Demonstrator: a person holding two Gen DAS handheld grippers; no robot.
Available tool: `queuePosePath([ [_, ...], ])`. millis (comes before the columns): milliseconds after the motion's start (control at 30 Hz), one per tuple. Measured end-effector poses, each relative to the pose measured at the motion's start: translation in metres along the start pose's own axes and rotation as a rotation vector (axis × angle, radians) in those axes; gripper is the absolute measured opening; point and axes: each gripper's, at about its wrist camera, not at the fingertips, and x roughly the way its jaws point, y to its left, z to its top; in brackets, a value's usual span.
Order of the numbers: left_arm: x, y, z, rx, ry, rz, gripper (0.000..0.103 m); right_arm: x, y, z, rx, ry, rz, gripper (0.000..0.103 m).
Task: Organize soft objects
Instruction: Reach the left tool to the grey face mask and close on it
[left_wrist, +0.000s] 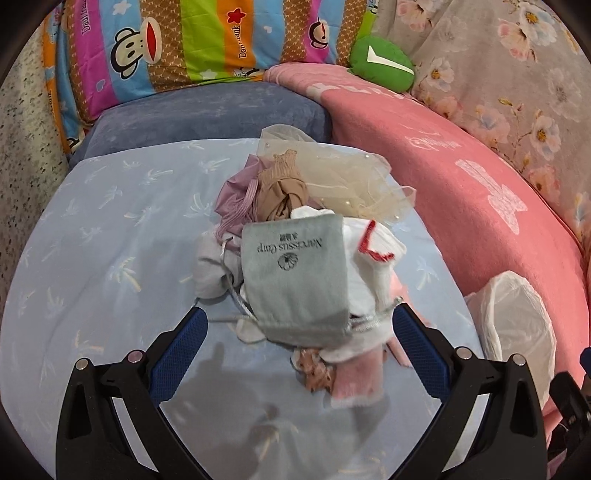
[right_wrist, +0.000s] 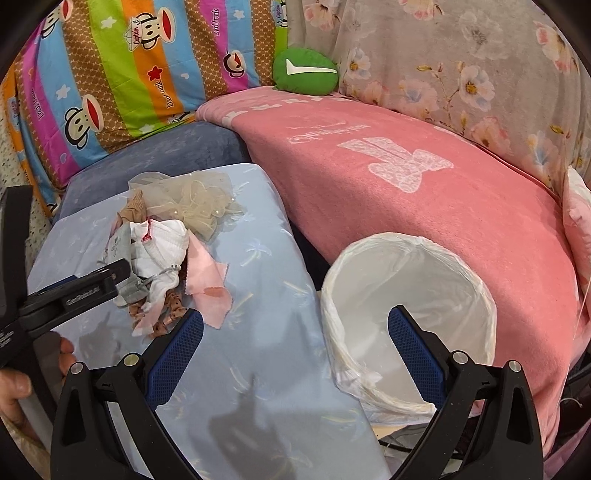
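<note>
A pile of soft items lies on the light blue sheet (left_wrist: 92, 258). On top is a grey-green drawstring pouch (left_wrist: 295, 273) with printed lettering. Beside it are a white sock with red trim (left_wrist: 373, 254), beige tulle (left_wrist: 332, 173), a tan stocking (left_wrist: 280, 192), mauve cloth (left_wrist: 236, 192) and a pink cloth (left_wrist: 354, 380). My left gripper (left_wrist: 299, 314) is open, its blue pads either side of the pouch's near end. In the right wrist view the pile (right_wrist: 159, 243) sits at left with the left gripper (right_wrist: 120, 277) over it. My right gripper (right_wrist: 295, 314) is open and holds nothing, hovering between the sheet and a white lined bin (right_wrist: 461, 266).
The bin (left_wrist: 517, 314) stands against a pink blanket (right_wrist: 406, 177). Behind are a striped monkey-print pillow (left_wrist: 184, 48), a green plush (left_wrist: 384, 62), a floral cover (right_wrist: 461, 66) and a blue-grey cushion (left_wrist: 207, 110). A person's hand (right_wrist: 18, 387) shows at lower left.
</note>
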Motion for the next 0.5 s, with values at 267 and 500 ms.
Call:
queuePosePath([
  [267, 0.024, 0.017, 0.005, -0.026, 0.082, -0.104, 0.052, 0.022, 0.031, 0.013, -0.038, 0.012, 0.053, 0.097],
  [500, 0.009, 0.040, 0.005, -0.065, 0.094, -0.196, 0.008, 0.041, 0.066, 0.020, -0.075, 0.032, 0.133, 0.088],
])
